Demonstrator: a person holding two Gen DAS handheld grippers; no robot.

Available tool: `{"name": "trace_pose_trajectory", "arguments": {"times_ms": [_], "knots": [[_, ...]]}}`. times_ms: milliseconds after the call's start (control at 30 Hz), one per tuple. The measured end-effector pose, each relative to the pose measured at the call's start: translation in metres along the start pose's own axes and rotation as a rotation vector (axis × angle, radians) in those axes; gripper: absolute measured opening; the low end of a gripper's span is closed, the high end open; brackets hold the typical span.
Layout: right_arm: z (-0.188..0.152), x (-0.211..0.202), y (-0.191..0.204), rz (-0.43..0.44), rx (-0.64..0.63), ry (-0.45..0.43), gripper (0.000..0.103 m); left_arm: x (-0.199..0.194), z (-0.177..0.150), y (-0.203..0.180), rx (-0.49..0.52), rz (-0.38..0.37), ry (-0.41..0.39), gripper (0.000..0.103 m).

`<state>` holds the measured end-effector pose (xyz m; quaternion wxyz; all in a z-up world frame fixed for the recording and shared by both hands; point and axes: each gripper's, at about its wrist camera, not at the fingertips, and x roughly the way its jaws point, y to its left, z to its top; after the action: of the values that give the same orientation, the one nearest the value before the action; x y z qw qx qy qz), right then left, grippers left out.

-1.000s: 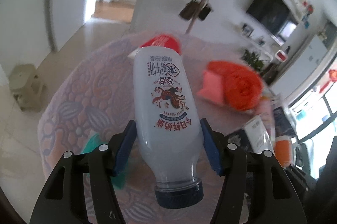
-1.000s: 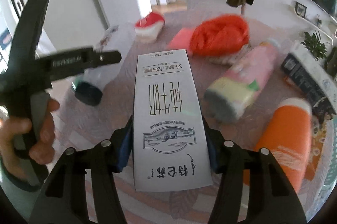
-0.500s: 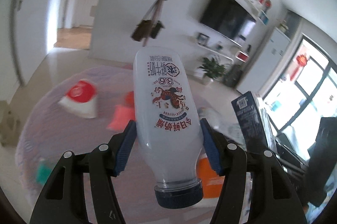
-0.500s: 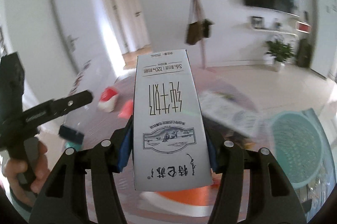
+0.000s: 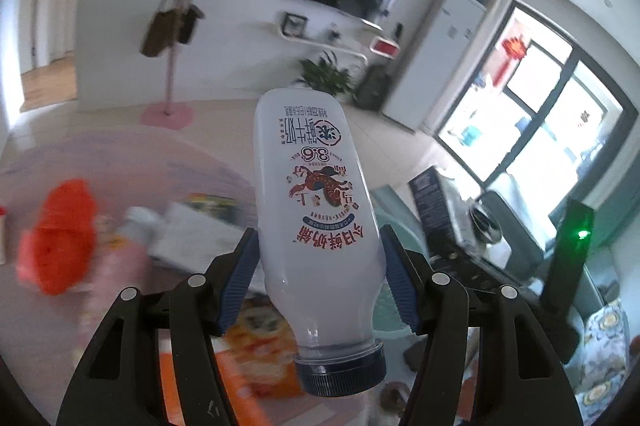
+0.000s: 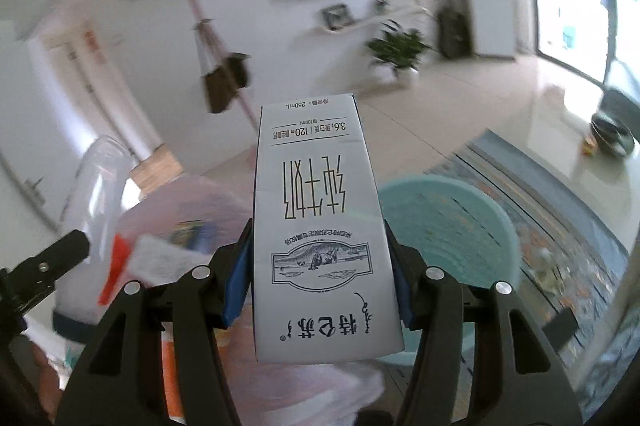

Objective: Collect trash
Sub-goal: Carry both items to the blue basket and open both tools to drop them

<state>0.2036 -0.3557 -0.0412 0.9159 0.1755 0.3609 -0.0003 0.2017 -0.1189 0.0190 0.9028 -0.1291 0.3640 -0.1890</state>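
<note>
My left gripper (image 5: 320, 282) is shut on a white plastic milk bottle (image 5: 316, 209) with a dark blue cap, held cap toward the camera, above the table. My right gripper (image 6: 316, 278) is shut on a white milk carton (image 6: 320, 226) with black print. A teal round bin (image 6: 452, 226) stands low to the right of the carton; part of it shows behind the bottle in the left wrist view (image 5: 384, 201). The left gripper and its bottle (image 6: 96, 185) show at the left edge of the right wrist view.
On the patterned table (image 5: 120, 161) lie a red-orange bag (image 5: 60, 238), an orange packet (image 5: 256, 358), a white box (image 5: 192, 238) and a pink-white bottle (image 5: 120, 266). A dark carton (image 5: 432, 209) stands at right. A patterned rug (image 6: 560, 209), coat stand and TV wall lie beyond.
Both grippers have swung to the right and lifted with their loads. The table trash slid left in view, and the teal bin now sits closer, behind the carton and the bottle.
</note>
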Motion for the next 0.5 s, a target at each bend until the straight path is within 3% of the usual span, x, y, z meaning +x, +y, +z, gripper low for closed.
{"name": "trace_pose_trajectory", "arguments": {"times_ms": [300,500], "knots": [[-0.022,0.071,-0.063,-0.126,0.124,0.162,0.055,0.101,-0.008,-0.026,-0.011,-0.037,0.15,0.059],[-0.03,0.098,-0.08,-0.156,0.142,0.229,0.057,0.143,-0.021,-0.029,0.006,-0.027,0.232,0.059]]}}
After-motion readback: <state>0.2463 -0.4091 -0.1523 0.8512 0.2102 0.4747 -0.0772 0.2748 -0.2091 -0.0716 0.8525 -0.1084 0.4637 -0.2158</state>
